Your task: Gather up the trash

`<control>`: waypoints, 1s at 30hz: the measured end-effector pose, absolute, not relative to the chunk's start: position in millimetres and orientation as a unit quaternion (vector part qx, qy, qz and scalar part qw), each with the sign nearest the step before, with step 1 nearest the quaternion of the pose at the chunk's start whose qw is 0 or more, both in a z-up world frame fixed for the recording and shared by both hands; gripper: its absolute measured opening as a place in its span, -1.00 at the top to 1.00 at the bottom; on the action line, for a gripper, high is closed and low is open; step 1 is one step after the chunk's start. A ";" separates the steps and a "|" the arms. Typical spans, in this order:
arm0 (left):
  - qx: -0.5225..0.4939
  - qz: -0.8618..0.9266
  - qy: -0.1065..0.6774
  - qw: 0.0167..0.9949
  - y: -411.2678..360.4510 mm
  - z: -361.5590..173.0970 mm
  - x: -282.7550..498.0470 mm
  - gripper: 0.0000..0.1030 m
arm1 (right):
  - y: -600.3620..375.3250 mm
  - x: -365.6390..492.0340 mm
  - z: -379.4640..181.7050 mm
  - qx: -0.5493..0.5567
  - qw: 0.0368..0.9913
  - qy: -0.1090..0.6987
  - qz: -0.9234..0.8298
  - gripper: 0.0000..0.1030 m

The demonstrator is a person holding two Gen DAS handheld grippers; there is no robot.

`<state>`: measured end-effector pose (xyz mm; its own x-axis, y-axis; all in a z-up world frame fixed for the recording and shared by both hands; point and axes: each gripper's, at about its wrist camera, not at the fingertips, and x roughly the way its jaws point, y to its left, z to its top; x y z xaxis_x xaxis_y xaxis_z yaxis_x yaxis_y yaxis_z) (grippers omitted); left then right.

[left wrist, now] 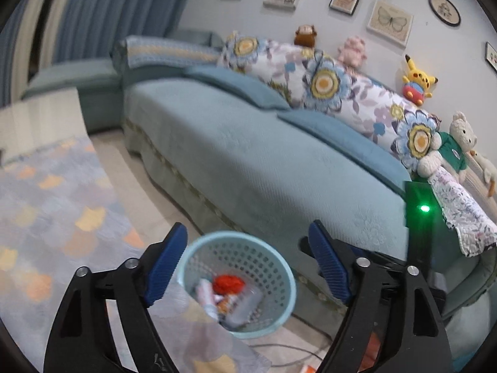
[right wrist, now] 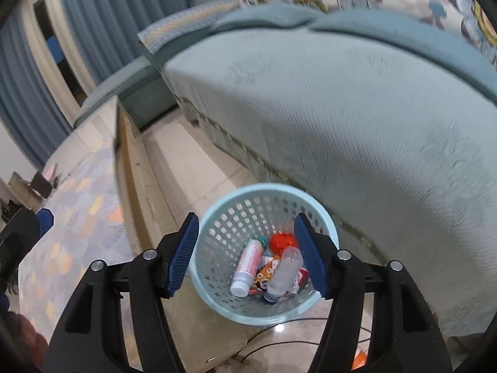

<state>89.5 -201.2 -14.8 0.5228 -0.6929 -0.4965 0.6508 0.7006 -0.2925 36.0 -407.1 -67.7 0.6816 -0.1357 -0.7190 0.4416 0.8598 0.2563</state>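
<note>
A long sofa (left wrist: 248, 161) in a pale teal quilted cover runs along a light blue-grey wall (left wrist: 202, 6). Floral cushions (left wrist: 323, 84) lean against its back, and plush toys (left wrist: 417, 77) sit in a row on top. Framed pictures (left wrist: 389, 21), one with a butterfly, hang above. Blue pleated curtains (right wrist: 90, 25) with cream panels cover the far side. The floor (right wrist: 198, 168) is glossy beige tile. A low surface (right wrist: 77, 211) beside the sofa carries a grey cloth with orange patches. Dark cables (right wrist: 279, 346) trail across the tiles.
</note>
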 end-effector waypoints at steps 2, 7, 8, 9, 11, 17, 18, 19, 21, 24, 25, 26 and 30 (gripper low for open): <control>-0.024 -0.367 0.278 0.887 -191.0 1.5 77.7 -0.57 | -397.5 20.7 -50.3 0.195 0.903 0.349 -0.160 -0.28; -0.029 -0.332 0.238 0.912 -153.0 26.8 43.3 -0.68 | -363.5 -14.9 -12.7 0.134 0.922 0.324 -0.163 -0.46; -0.031 -0.322 0.232 0.917 -145.3 29.0 37.7 -0.71 | -360.1 -18.9 -10.0 0.129 0.923 0.321 -0.166 -0.47; -0.032 -0.311 0.226 0.923 -138.5 30.6 32.3 -0.72 | -351.4 -27.9 -4.3 0.125 0.926 0.315 -0.165 -0.47; -0.034 -0.292 0.212 0.932 -127.2 32.7 21.6 -0.77 | -338.8 -40.5 2.6 0.116 0.929 0.303 -0.181 -0.48; -0.009 -0.280 0.196 0.940 -122.2 21.5 -4.8 -0.85 | -305.6 -67.0 18.1 0.065 0.943 0.236 -0.227 -0.52; -0.008 -0.285 0.198 0.938 -123.3 19.2 -5.5 -0.85 | -303.5 -71.7 20.7 0.066 0.945 0.227 -0.225 -0.54; -0.008 -0.286 0.199 0.937 -123.6 17.5 -5.9 -0.85 | -301.4 -74.8 21.3 0.067 0.948 0.217 -0.224 -0.55; -0.009 -0.283 0.197 0.939 -125.2 15.5 -6.7 -0.85 | -297.5 -77.0 20.9 0.066 0.950 0.208 -0.223 -0.56; -0.003 -0.280 0.190 0.941 -123.4 13.6 -8.3 -0.85 | -294.0 -76.4 20.1 0.061 0.950 0.209 -0.225 -0.57; 0.002 -0.273 0.185 0.944 -123.6 13.0 -8.1 -0.85 | -293.0 -76.7 20.4 0.062 0.950 0.207 -0.227 -0.57; 0.007 -0.271 0.185 0.945 -122.6 10.9 -7.6 -0.85 | -293.0 -76.5 20.0 0.066 0.950 0.204 -0.227 -0.57; 0.024 -0.271 0.190 0.943 -126.3 7.5 -4.0 -0.85 | -290.3 -74.5 18.6 0.071 0.949 0.205 -0.228 -0.57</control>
